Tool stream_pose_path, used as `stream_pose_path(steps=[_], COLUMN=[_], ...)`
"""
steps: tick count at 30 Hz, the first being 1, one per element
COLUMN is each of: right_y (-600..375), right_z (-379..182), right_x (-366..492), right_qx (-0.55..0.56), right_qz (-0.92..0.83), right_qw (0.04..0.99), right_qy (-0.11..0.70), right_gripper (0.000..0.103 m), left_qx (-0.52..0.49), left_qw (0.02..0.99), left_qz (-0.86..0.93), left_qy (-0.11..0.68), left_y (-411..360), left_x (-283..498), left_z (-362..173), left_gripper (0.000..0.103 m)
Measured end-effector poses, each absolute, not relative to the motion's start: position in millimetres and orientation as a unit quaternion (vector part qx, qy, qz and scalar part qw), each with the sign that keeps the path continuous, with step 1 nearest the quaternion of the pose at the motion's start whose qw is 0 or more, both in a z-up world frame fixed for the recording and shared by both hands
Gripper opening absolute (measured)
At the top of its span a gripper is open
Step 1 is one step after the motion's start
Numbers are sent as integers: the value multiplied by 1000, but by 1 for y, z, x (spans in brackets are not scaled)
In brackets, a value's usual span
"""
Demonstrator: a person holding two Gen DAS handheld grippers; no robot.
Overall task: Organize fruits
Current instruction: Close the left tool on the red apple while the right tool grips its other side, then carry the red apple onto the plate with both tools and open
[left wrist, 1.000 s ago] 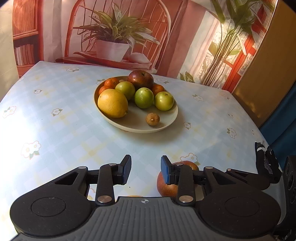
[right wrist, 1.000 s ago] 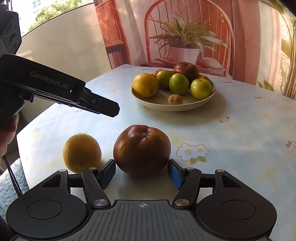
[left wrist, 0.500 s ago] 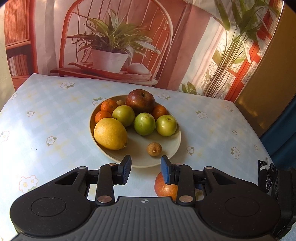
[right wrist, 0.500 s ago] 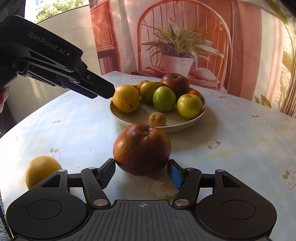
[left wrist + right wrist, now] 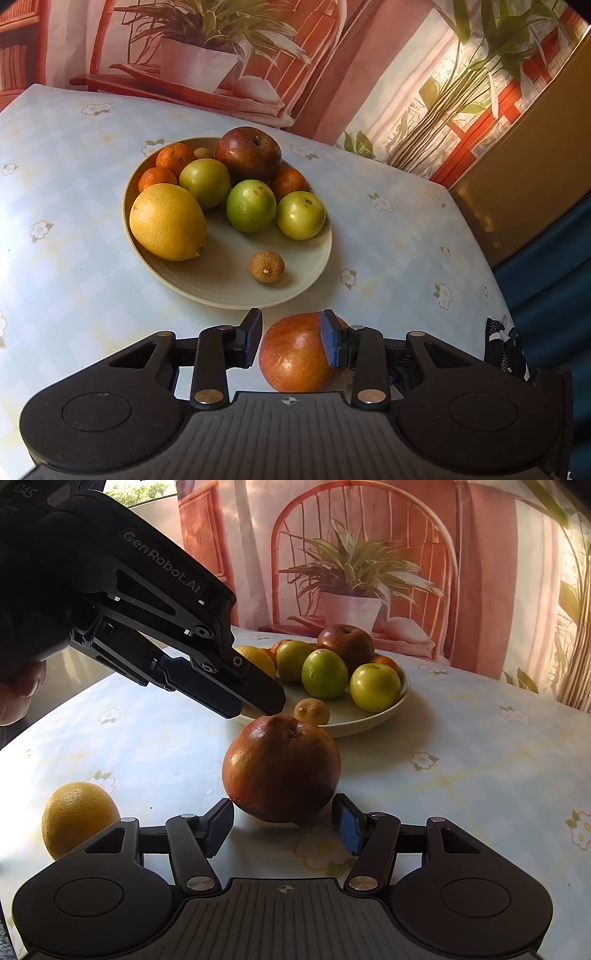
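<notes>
A big red apple (image 5: 280,768) sits between the fingers of my right gripper (image 5: 282,808), which is shut on it just above the tablecloth, in front of the beige plate (image 5: 369,725). The plate (image 5: 229,291) carries a yellow citrus (image 5: 168,221), three green fruits, a dark red apple (image 5: 248,153), small oranges and a brown longan (image 5: 266,266). My left gripper (image 5: 291,319) hangs empty, its jaws a narrow gap apart. Its fingertips (image 5: 264,701) hover just over the held apple (image 5: 295,350), slanting down toward the plate's near rim.
A loose yellow-orange fruit (image 5: 77,818) lies on the table to the left of my right gripper. A person's fingers (image 5: 18,694) grip the left tool. A printed backdrop with a chair and potted plant closes the far table edge.
The right gripper carried the red apple closer to the plate. The left gripper swung in over the apple and toward the plate. The loose yellow-orange fruit stayed behind at the left.
</notes>
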State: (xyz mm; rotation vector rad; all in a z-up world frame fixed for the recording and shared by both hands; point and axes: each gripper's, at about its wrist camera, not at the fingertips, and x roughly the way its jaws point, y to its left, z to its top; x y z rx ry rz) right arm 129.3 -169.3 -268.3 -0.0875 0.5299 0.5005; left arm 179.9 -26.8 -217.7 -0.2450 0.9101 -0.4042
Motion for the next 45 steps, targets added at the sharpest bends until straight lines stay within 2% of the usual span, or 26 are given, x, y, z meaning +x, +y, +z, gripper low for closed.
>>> stream_pose_path(steps=[15, 21, 34, 45], right_y=[-169, -166, -166, -136], right_z=[-267, -264, -232, -208], right_x=[130, 133, 134, 180], right_qx=[-45, -54, -57, -93], right_qz=[245, 246, 252, 295], right_qw=[932, 929, 930, 915], right_qy=[263, 272, 263, 261], right_gripper=[55, 55, 55, 55], left_qx=[-158, -155, -171, -174], left_qw=[854, 855, 869, 886], left_qz=[-214, -218, -228, -195], left_qy=[447, 444, 404, 383], left_y=[-27, -27, -18, 10], left_x=[185, 182, 177, 196], left_z=[-232, -235, -208, -191], left_gripper=[38, 45, 45, 45])
